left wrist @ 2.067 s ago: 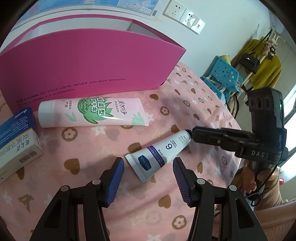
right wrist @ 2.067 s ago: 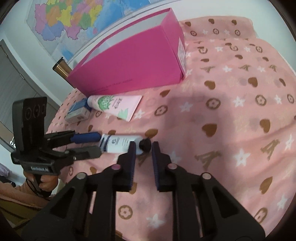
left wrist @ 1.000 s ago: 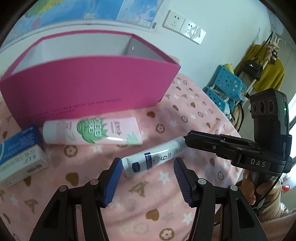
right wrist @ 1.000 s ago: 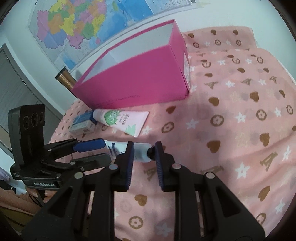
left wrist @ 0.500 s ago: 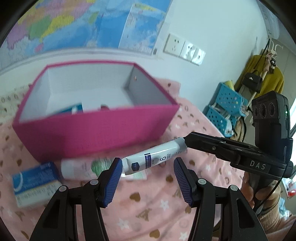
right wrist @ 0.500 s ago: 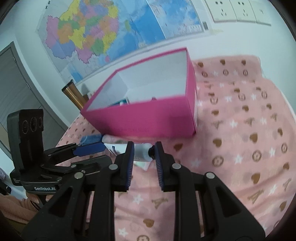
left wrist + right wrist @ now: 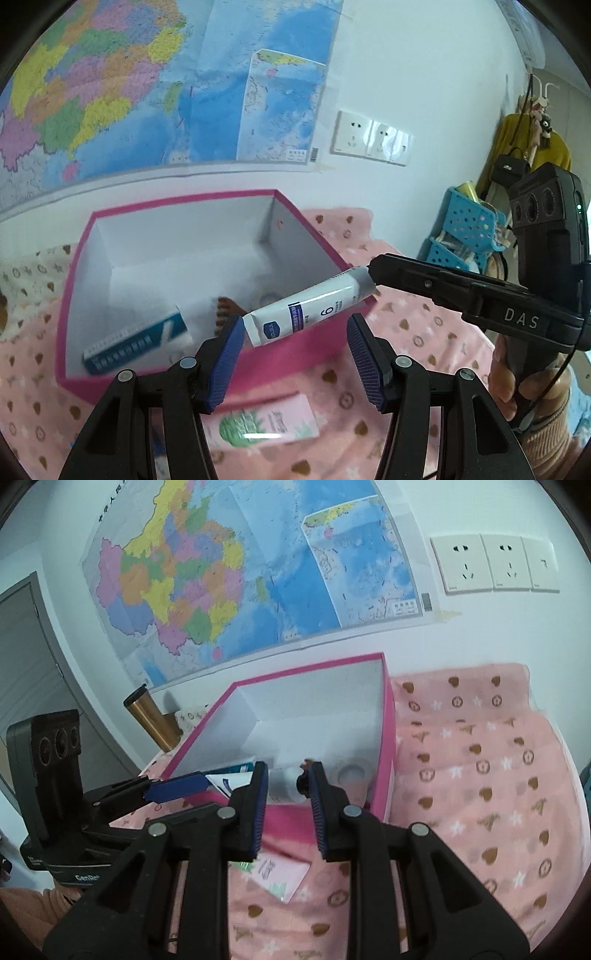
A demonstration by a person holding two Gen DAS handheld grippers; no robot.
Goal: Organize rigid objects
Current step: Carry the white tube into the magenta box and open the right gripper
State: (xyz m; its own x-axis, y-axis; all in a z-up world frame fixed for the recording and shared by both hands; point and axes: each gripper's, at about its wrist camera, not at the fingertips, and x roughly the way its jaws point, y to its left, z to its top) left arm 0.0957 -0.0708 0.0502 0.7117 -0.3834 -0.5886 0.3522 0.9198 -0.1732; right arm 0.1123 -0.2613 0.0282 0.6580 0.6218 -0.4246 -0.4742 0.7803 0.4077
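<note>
while it hangs in the air over the near wall of the pink box (image 7: 325, 258), we note the white tube (image 7: 306, 310) carries a dark blue label band and a printed "9". its long axis tilts: the crimped flat end sits low between the left gripper's (image 7: 295, 354) widely spread jaws, without contact; the cap end points up toward the right gripper (image 7: 284, 797), which pinches the dark cap with its jaws narrow.
</note>
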